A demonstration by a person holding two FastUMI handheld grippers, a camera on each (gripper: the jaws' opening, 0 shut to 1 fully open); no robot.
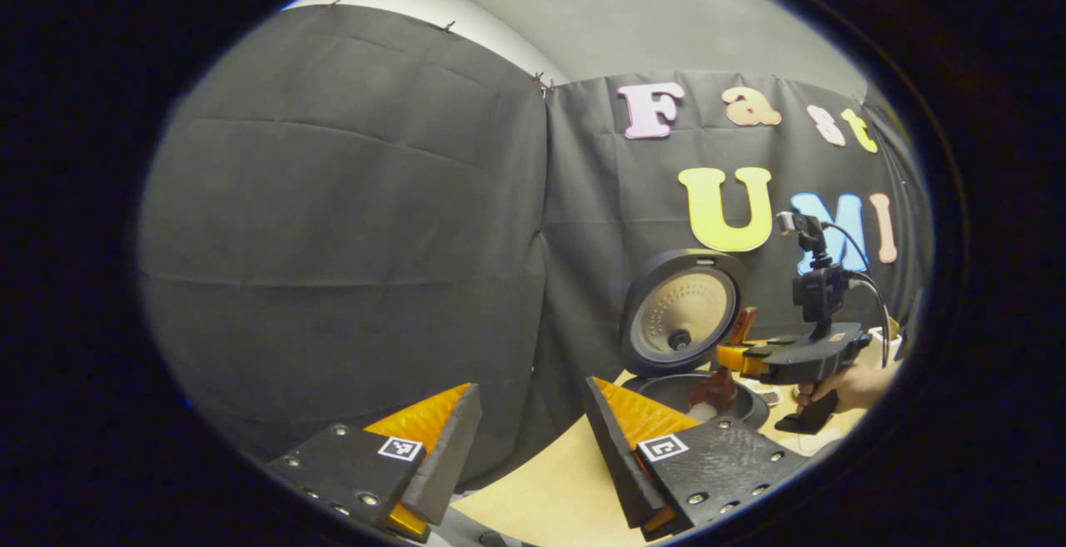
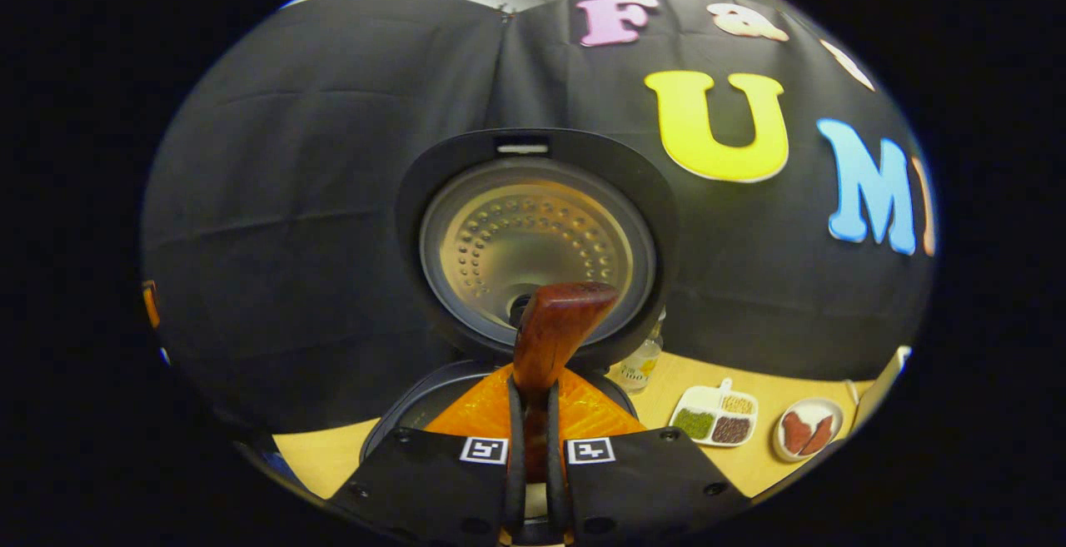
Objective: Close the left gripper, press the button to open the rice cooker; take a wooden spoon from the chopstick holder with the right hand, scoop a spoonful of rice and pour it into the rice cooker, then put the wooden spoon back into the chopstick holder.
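While right gripper (image 2: 533, 455) pinches upright wooden spoon (image 2: 554, 326), bowl down; left gripper (image 1: 533, 439) spread.

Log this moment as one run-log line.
stage: pouring rice | left gripper: open, idle | right gripper: shut on wooden spoon | spoon bowl above rice cooker pot | lid: open

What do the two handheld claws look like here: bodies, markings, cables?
Left claw: two wedge-shaped fingers with ribbed inner faces, on dark plates with screws, each plate bearing a square black-and-white marker. Right claw: the same dark screwed plates and paired markers. From the left gripper view, the right claw has a dark pistol-grip body, a camera on a mast on top, and black cables looping behind.
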